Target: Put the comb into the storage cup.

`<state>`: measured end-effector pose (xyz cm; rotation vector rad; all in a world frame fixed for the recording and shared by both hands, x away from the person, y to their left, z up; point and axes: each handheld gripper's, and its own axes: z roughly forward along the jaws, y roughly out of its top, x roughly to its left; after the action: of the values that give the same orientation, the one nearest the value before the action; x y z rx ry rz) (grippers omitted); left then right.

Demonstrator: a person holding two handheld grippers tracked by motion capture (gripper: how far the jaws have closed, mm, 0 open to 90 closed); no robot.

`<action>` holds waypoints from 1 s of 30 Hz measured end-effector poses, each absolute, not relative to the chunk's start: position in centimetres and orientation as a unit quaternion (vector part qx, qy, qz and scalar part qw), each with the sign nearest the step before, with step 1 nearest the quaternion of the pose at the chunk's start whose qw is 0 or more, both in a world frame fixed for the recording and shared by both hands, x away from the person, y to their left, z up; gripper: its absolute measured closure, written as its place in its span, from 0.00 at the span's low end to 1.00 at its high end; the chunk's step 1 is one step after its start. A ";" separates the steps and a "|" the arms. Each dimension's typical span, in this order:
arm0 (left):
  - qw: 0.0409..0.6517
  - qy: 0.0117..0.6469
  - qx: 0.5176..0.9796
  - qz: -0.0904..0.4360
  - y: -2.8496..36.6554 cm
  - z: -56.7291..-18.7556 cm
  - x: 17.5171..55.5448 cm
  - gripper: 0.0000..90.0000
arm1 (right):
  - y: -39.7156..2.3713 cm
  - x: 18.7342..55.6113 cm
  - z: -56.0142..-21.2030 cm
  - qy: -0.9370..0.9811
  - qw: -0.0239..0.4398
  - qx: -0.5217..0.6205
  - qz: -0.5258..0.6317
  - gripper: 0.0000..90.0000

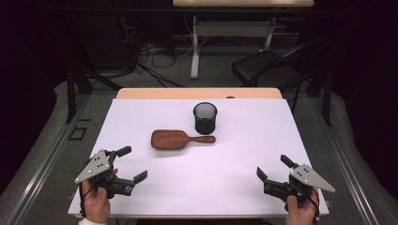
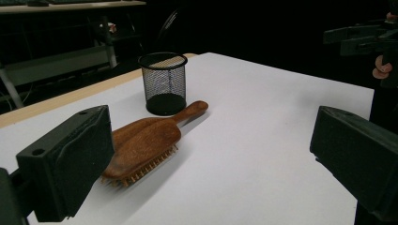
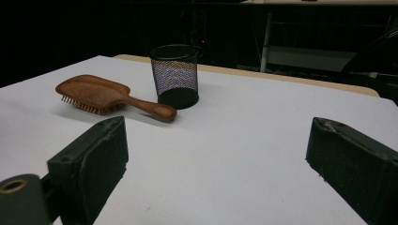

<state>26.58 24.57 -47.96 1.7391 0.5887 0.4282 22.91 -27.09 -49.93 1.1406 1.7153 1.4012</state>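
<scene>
Overhead: white counter [image 1: 234, 173], dark room, grey floor, chair [image 1: 267, 68] behind. Wooden hairbrush [image 1: 180, 139] lies mid-counter, bristles down, handle just beside black mesh cup [image 1: 205, 118]. Left tongs [image 1: 132, 164] and right tongs [image 1: 274, 168] near front edge, both apart, empty.
Left gripper view: hairbrush [image 2: 148, 145] ahead, cup [image 2: 164, 83] beyond.
Right gripper view: hairbrush [image 3: 105, 97] left of cup [image 3: 176, 76].

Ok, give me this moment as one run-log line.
left tool: open, empty | right tool: open, empty | hairbrush: flat on table, bristles down, untouched | mesh cup: upright behind the handle

No readable text, labels, brands, numbers or signs on anything in high view or either gripper view.
</scene>
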 end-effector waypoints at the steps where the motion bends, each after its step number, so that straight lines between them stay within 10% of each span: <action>1: 0.589 0.252 0.746 0.181 24.5 -48.0 26.6 0.00 | -27.1 22.9 -50.0 0.654 0.320 0.433 0.532 0.06; 30: 0.547 0.333 0.756 0.132 22.8 -49.6 28.0 0.00 | -26.7 23.9 -50.9 0.669 0.310 0.431 0.520 0.06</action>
<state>27.96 22.80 -49.57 1.7926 0.7883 0.3121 23.90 -26.72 -50.86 1.1372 1.7674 1.3737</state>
